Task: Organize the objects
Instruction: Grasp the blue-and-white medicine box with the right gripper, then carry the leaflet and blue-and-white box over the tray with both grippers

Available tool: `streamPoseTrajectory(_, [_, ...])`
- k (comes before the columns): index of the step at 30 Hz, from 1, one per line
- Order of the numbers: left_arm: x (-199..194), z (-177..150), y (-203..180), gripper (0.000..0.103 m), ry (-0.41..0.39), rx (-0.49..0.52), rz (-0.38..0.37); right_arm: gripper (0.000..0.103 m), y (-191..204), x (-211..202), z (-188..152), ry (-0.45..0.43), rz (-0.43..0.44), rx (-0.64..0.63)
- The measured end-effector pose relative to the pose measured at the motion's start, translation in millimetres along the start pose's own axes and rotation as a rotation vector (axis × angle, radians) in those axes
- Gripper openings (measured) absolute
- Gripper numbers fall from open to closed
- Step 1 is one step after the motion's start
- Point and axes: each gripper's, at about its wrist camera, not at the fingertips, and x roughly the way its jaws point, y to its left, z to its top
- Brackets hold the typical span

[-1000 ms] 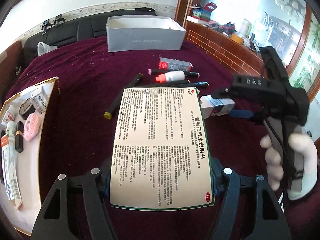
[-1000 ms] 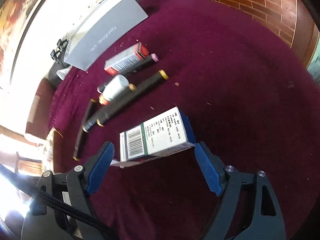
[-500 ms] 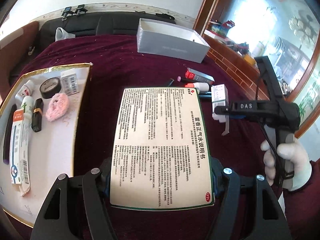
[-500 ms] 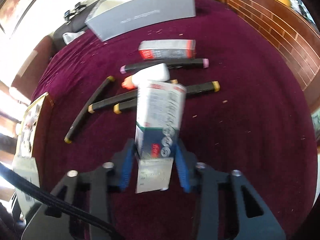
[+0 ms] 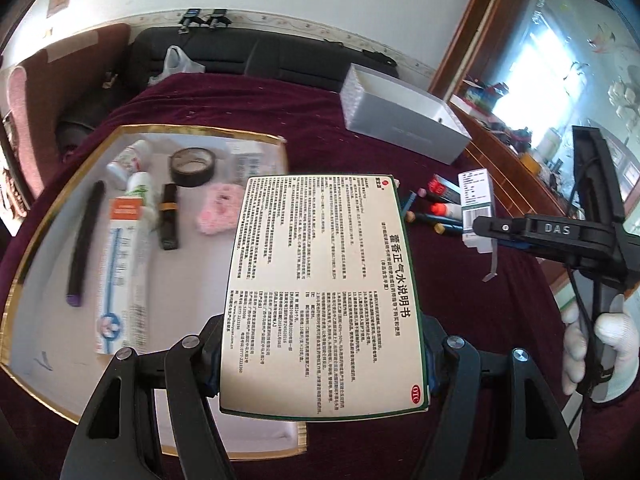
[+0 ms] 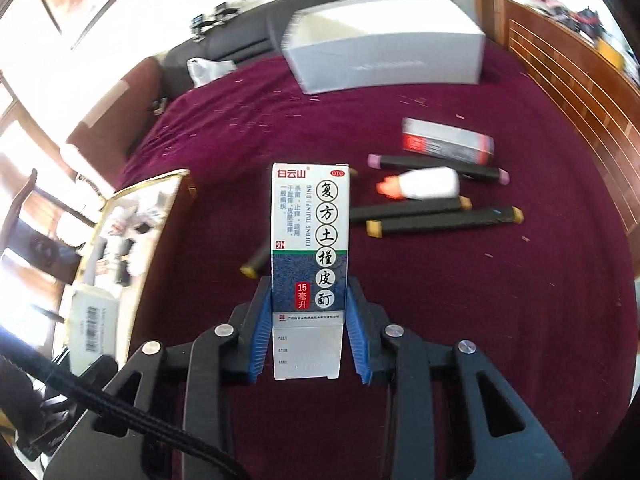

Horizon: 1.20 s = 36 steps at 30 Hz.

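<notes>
Left tool [image 5: 320,344] clamped on a flat printed medicine box [image 5: 324,288], held level above the maroon table [image 5: 360,152]. The box's left edge overhangs the right rim of the gold-edged white tray [image 5: 36,264]. In the tray, ahead-left of that tool: tape roll [image 5: 193,167], pink puff [image 5: 218,213], toothpaste box [image 5: 122,276], black pen [image 5: 85,236], all apart from the held box. Tray's near right corner sits under the box; bare tray floor shows there.

Right tool [image 6: 308,332] narrow, pads gripping a small white-and-blue carton [image 6: 310,248] by its lower sides, carton upright in view, off the table. Ahead-right of it: black markers [image 6: 440,220], a white bottle with orange cap [image 6: 420,185], a red-and-grey box [image 6: 448,142], clustered close. Grey open box [image 6: 384,52] at the far table edge. Bare cloth directly ahead of the right tool and between it and the tray [image 6: 132,216] to its left.
</notes>
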Motion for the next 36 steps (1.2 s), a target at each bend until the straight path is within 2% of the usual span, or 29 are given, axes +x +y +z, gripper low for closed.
streamPoseTrajectory(13, [-32.9, 26.6, 99.4, 0.065, -0.055, -0.068, 0.205, 0.032, 109.4, 29.2, 14.3, 0.048, 0.123, -0.146])
streamPoseTrajectory(20, [-25.5, 47.4, 140.1, 0.065, -0.027, -0.056, 0.301, 0.032, 167.9, 65.5, 19.1, 0.119, 0.181, -0.199])
streamPoseTrajectory(27, [-0.7, 38.8, 149.2, 0.065, 0.058, -0.037, 0.318, 0.032, 207.3, 101.8, 4.3, 0.225, 0.218, -0.221])
streamPoseTrajectory(36, [0.1, 25.9, 152.3, 0.065, 0.078, -0.017, 0.336, 0.033, 225.0, 127.3, -26.0, 0.315, 0.21, -0.251])
